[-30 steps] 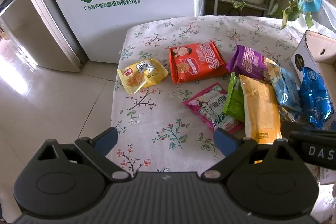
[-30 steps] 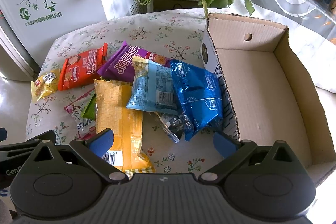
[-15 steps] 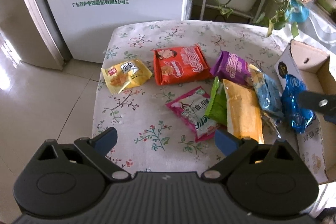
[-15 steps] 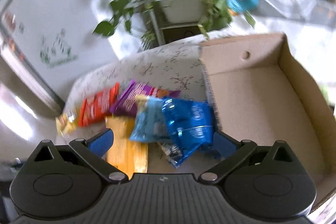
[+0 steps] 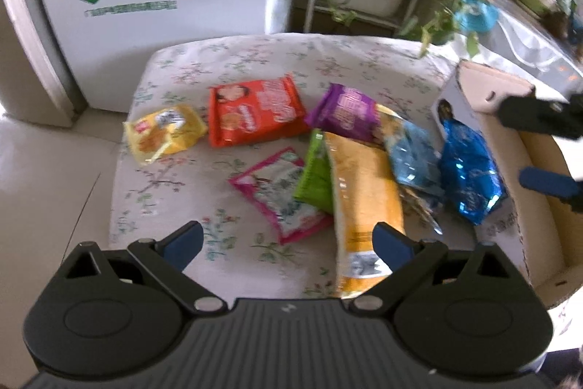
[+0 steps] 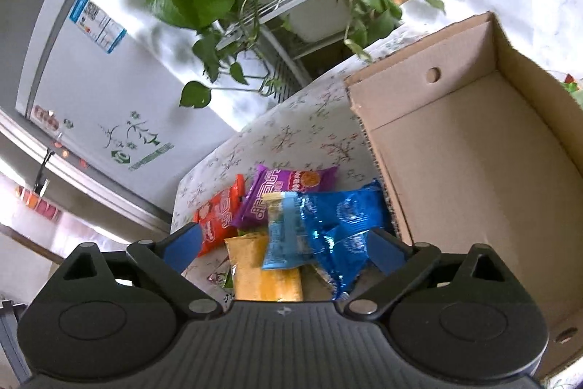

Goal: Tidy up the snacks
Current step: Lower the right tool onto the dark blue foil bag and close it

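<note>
Eight snack packs lie bunched on the floral cloth [image 5: 175,206], from the yellow pack [image 5: 164,133] near its left edge to the blue pack [image 5: 468,170] leaning on the wall of the empty box [image 6: 473,170] at its right edge. Bare cloth stays free behind and in front. Both the left gripper [image 5: 288,245] and right gripper [image 6: 284,245] gape with nothing gripped, the right's jaws having just narrowed slightly over the blue pack.
</note>
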